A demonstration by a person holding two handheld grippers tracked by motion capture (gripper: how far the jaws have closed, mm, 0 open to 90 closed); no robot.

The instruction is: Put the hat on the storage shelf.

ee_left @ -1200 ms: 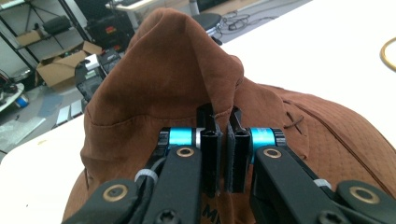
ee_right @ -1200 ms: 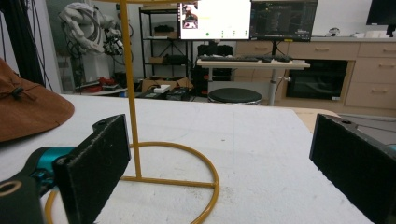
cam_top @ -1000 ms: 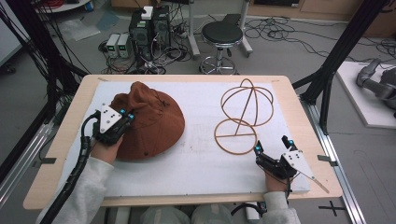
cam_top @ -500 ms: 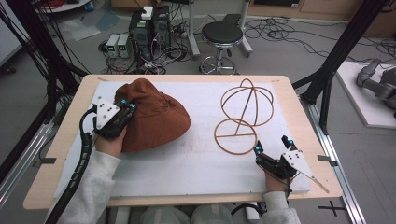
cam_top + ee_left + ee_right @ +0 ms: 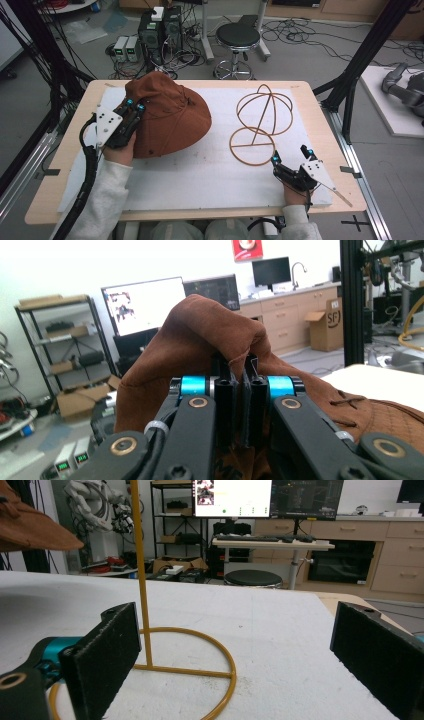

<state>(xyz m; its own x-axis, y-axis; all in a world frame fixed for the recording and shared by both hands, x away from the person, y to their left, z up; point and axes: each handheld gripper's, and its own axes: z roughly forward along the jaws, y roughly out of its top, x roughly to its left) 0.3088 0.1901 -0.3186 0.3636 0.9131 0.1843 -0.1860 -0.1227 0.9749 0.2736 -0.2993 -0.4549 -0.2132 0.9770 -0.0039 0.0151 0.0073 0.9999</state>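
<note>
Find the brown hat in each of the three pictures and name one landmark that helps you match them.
High view: brown hat left of centre, left gripper pinching its edge.
Left gripper view: centre, fabric bunched between the shut jaws.
Right gripper view: top left corner.
Shared landmark: the wire hat stand, whose post rises ahead of the right gripper.

a robotics lab — black rig frame (image 5: pixel 367 50), floor cables (image 5: pixel 320 42), monitors (image 5: pixel 232 497), idle robot arm (image 5: pixel 404 87).

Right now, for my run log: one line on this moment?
left gripper shut on brown hat | right gripper open | wire hat stand bare
</note>
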